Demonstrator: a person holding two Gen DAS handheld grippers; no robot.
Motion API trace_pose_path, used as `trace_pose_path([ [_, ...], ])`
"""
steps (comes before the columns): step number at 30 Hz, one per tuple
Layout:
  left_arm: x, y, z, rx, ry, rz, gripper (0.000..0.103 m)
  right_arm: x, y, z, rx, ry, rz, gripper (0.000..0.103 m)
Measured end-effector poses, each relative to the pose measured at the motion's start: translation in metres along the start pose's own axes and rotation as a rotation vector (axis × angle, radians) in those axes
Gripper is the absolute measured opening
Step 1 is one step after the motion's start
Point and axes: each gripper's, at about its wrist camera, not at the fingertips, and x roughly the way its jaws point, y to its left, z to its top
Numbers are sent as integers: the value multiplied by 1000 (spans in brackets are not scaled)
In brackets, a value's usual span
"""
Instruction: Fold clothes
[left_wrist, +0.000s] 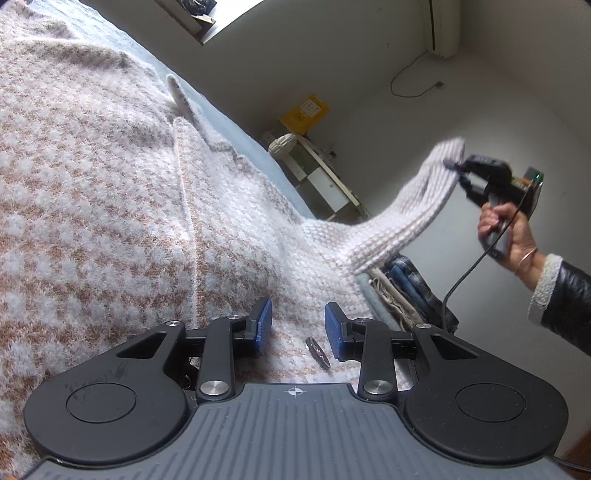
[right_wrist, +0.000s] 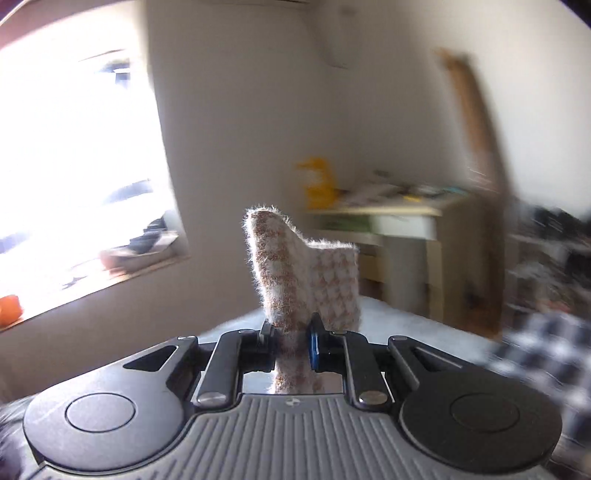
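Observation:
A fuzzy tan-and-white houndstooth sweater (left_wrist: 110, 192) lies spread over the bed. My left gripper (left_wrist: 298, 326) hovers low over its near part with the blue pads (left_wrist: 264, 321) apart and the knit lying flat between them, beside a dark round button (left_wrist: 317, 352). At the right, a hand (left_wrist: 506, 236) holds my right gripper (left_wrist: 460, 171), which is shut on the end of the sleeve (left_wrist: 413, 206) and holds it raised off the bed's edge. In the right wrist view the sleeve (right_wrist: 306, 273) stands up from between the pads of the right gripper (right_wrist: 291, 341); that picture is motion-blurred.
A pale blue sheet (left_wrist: 236, 125) covers the bed. Folded clothes (left_wrist: 410, 284) are stacked just beyond its edge under the lifted sleeve. A small desk (left_wrist: 325, 173) with a yellow box (left_wrist: 306, 109) stands by the wall. A bright window (right_wrist: 74, 166) is at left and a checked cloth (right_wrist: 539, 354) at right.

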Motion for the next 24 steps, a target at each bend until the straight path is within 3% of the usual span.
trace_pose_path([
  [5,1,-3,1,3,7,13,34,-21,127,-4,-317,43,437,18],
  [9,1,-6,1,16,10,25,34,-34,221,-59,-476,172,705,21],
  [10,1,-6,0,16,10,26,34,-36,244,-81,-505,223,753,28],
  [11,1,-6,0,17,10,26,34,-33,262,-102,-527,295,782,46],
  [13,1,-7,0,18,10,25,34,-36,292,-152,-520,472,803,55],
  [15,1,-7,-1,20,9,25,35,-35,301,-184,-545,612,806,55],
  [19,2,-7,-1,18,9,24,35,-56,251,-178,-437,605,743,56],
  [24,3,-6,4,-19,19,27,36,-49,135,-154,-113,618,449,58],
])
